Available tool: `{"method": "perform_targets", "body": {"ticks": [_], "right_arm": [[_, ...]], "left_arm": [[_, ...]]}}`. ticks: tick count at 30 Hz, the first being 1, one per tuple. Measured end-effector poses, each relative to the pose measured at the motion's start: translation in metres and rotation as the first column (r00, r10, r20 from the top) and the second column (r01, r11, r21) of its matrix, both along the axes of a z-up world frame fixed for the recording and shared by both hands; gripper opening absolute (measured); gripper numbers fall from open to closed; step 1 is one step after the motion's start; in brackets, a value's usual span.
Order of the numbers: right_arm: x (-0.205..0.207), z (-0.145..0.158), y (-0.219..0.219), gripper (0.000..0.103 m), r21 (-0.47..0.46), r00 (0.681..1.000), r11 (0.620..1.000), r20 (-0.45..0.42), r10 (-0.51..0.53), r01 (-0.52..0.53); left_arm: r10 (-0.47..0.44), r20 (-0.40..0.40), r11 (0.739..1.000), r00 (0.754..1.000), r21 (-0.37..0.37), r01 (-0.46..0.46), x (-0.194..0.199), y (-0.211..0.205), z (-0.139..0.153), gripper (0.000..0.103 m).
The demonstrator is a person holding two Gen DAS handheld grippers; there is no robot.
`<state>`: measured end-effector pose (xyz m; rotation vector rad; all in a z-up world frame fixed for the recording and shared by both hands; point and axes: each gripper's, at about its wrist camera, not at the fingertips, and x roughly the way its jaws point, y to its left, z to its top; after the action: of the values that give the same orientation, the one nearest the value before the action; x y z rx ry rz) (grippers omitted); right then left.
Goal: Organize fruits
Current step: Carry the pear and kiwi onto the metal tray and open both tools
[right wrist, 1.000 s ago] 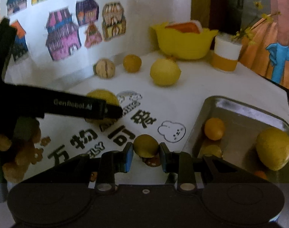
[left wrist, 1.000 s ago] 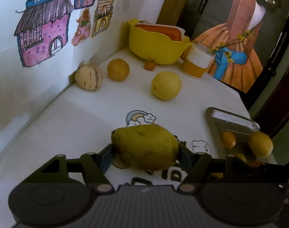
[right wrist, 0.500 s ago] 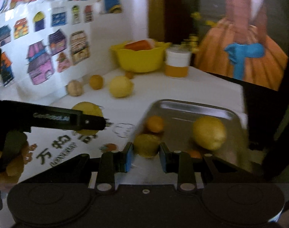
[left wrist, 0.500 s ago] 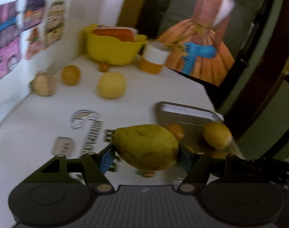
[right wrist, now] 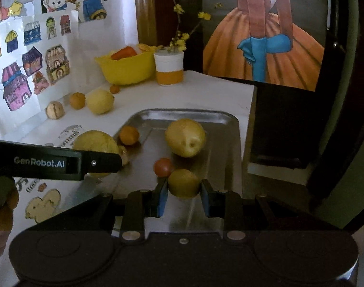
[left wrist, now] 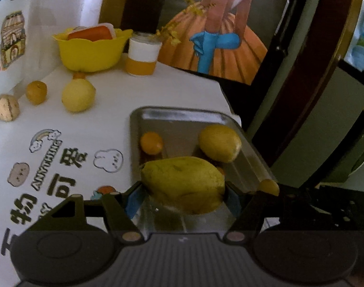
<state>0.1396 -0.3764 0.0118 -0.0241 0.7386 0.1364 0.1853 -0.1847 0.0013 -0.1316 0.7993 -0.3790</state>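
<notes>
My left gripper [left wrist: 183,192] is shut on a yellow-green pear [left wrist: 184,183], held over the near end of the metal tray [left wrist: 177,114]. In the right wrist view the same pear [right wrist: 96,143] shows behind the left gripper's black finger, at the tray's left rim. My right gripper [right wrist: 184,191] is shut on a small olive-green round fruit [right wrist: 183,183] above the tray [right wrist: 225,143]. Inside the tray lie a yellow lemon-like fruit [right wrist: 184,137], a small orange [right wrist: 129,135] and a small red fruit [right wrist: 163,167].
On the white table [left wrist: 105,117] by the wall lie a walnut [left wrist: 7,107], an orange [left wrist: 36,92], a big yellow fruit [left wrist: 78,95] and a tiny orange [left wrist: 78,75]. A yellow bowl [left wrist: 91,47] and an orange-and-white cup [left wrist: 142,56] stand behind. The table edge runs just right of the tray.
Both grippers have swung right from the printed table mat to over the tray, each still carrying its fruit. The tray and its fruits now fill the middle of both views.
</notes>
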Motion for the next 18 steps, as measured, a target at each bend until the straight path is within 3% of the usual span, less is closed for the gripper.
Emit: {"method": "perform_targets", "body": {"ticks": [5, 18], "right_arm": [[-0.001, -0.011, 0.001, 0.031, -0.017, 1.000, 1.000, -0.005, 0.017, -0.017], [0.002, -0.020, 0.011, 0.032, -0.027, 0.999, 0.999, -0.019, 0.036, -0.037]], "left_arm": [[0.019, -0.015, 0.999, 1.000, 0.049, -0.018, -0.004, -0.008, -0.006, 0.074], [0.030, -0.029, 0.995, 0.999, 0.091, -0.028, -0.001, -0.006, -0.008, 0.075]]}}
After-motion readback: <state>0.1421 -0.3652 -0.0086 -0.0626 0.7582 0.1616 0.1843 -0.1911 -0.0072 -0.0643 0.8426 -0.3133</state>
